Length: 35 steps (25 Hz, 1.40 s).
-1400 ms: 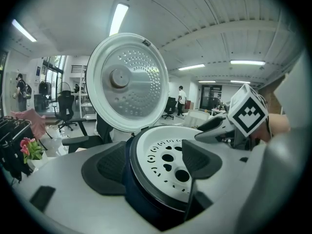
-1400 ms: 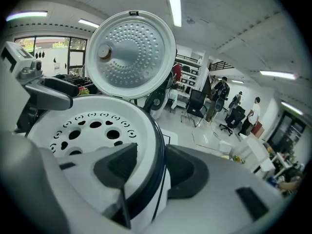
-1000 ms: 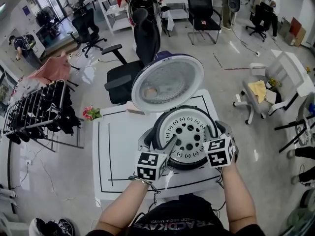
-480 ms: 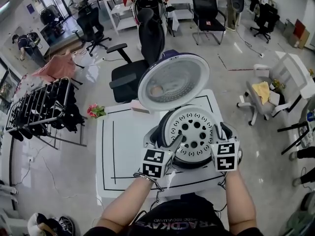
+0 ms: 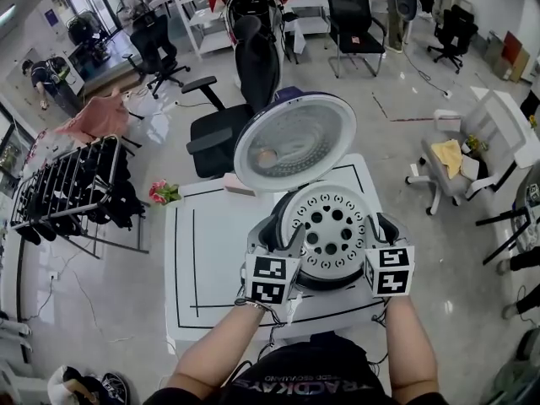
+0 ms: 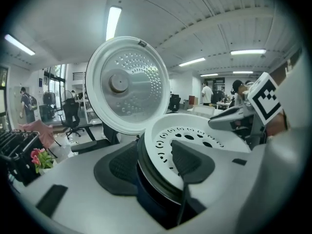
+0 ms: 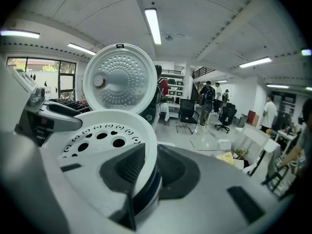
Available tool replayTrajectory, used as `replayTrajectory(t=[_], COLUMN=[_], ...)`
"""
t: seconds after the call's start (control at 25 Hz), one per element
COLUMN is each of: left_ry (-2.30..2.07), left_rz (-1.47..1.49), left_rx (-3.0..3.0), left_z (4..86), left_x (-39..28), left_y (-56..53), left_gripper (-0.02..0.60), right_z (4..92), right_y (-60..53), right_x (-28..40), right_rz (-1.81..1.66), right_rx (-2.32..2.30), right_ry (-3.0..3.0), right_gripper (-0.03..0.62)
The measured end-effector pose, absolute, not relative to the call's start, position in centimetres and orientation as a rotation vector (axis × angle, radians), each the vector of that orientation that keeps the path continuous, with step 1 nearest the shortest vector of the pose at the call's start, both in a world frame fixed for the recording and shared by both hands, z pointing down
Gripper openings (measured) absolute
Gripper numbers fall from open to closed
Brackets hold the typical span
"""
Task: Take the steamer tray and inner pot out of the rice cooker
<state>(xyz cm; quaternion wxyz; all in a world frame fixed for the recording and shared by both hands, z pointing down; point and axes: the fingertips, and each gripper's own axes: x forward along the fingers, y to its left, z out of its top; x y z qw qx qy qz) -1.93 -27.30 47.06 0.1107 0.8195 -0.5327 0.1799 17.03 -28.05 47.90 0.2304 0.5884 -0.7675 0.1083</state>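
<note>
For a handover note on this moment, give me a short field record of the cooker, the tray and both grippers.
lid: swung open, upright
steamer tray: seated in the rice cooker, not lifted
left gripper: jaws just closing astride the tray's left rim, seemingly not yet clamped
right gripper: jaws just closing, pinching the tray's right rim
table: white, carries the cooker

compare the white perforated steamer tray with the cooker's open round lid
The white perforated steamer tray lies face-up in the rice cooker; the open round lid stands tilted up behind it. The tray has large round holes, the lid's grey inside many tiny ones. Both are round.
</note>
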Motion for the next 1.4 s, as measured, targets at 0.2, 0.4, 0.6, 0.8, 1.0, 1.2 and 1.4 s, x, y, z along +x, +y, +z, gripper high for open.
replayTrajectory(t=[0.2, 0.4, 0.6, 0.8, 1.0, 1.2, 1.4], left_ry=[-1.62, -1.646, -1.641, -1.656, -1.702, -1.728, -1.752], left_rz=[0.546, 0.544, 0.568, 0.556, 0.521, 0.449, 0.359], left_rx=[2.4, 2.422, 2.433, 2.411, 2.395, 2.393, 2.408], left_z=[46.6, 46.3, 46.2, 46.2, 45.6, 44.3, 42.2], left_x=[-2.4, -2.3, -2.2, -2.0, -2.1, -2.1, -2.7], left_y=[-27.3, -27.3, -27.4, -27.5, -27.7, -27.0, -26.3], left_gripper=[0.189, 0.19, 0.172, 0.12, 0.1, 0.091, 0.089], right_z=[48.0, 48.2, 48.0, 47.9, 48.0, 46.8, 44.0], right_y=[-28.0, -27.8, -27.9, -27.9, -28.0, -27.7, -27.2], right_x=[17.0, 17.1, 17.1, 17.2, 17.3, 17.5, 17.0], right_rz=[0.309, 0.31, 0.331, 0.349, 0.429, 0.472, 0.418], right_rx=[1.631, 1.649, 1.672, 1.687, 1.71, 1.756, 1.788], right_ry=[-2.116, -2.13, -2.145, -2.158, -2.206, -2.25, -2.294], right_gripper=[0.078, 0.078, 0.077, 0.074, 0.069, 0.061, 0.058])
